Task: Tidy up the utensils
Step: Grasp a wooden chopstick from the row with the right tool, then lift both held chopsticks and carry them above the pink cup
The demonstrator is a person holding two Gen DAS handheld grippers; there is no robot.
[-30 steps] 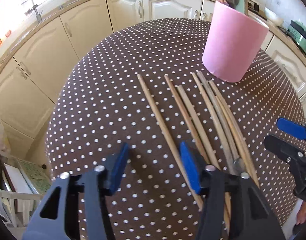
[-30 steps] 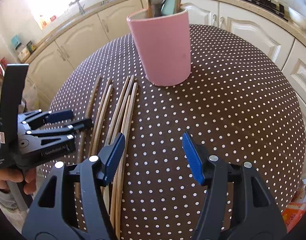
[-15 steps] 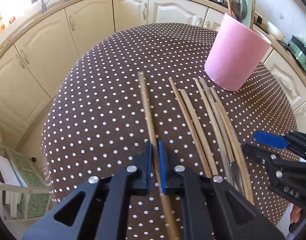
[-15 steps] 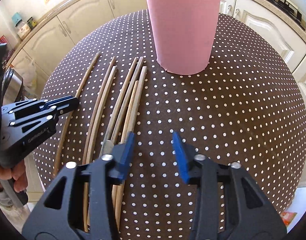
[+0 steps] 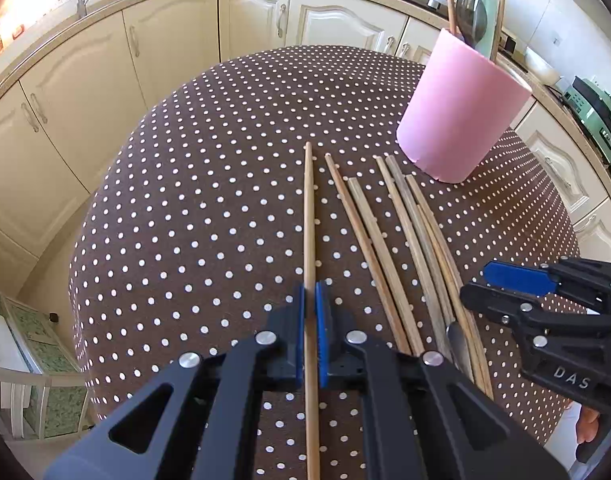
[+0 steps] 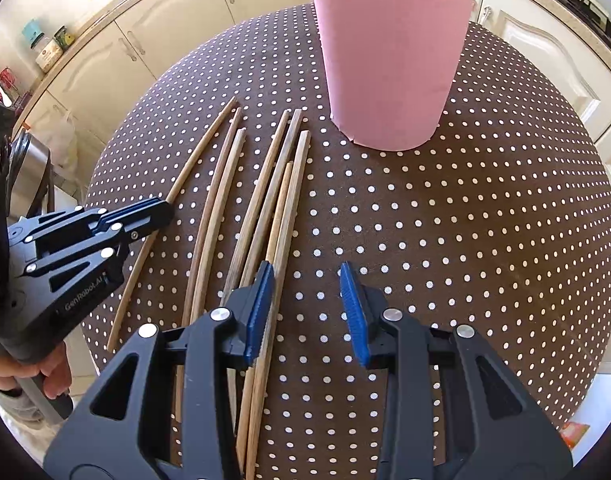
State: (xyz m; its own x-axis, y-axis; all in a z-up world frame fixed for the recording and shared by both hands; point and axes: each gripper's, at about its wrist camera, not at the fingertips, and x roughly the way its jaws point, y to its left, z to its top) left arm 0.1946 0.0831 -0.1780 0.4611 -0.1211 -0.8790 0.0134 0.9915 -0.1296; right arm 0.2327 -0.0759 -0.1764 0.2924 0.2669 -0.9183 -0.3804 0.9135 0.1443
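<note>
Several wooden sticks (image 5: 385, 248) lie side by side on the brown dotted table (image 5: 185, 200), in front of a pink cup (image 5: 461, 120) that holds a spoon (image 5: 471, 16) and more sticks. My left gripper (image 5: 311, 332) is shut on the leftmost stick (image 5: 310, 208), which still lies on the cloth. In the right wrist view my right gripper (image 6: 307, 312) hovers open over the right edge of the stick bundle (image 6: 265, 208). Its left pad sits against the outermost stick, and nothing is pinched. The pink cup (image 6: 393, 60) stands ahead of it. The left gripper (image 6: 165, 212) shows at the left.
The round table (image 6: 465, 240) drops off on all sides, with cream cabinets (image 5: 85, 80) around it. A white chair (image 5: 9, 380) stands low at the left. The right gripper (image 5: 475, 284) is close beside the sticks. A hand (image 6: 53, 376) holds the left gripper's handle.
My left gripper closed on the leftmost stick and swung it straight. My right gripper narrowed its jaws and moved left toward the bundle of sticks.
</note>
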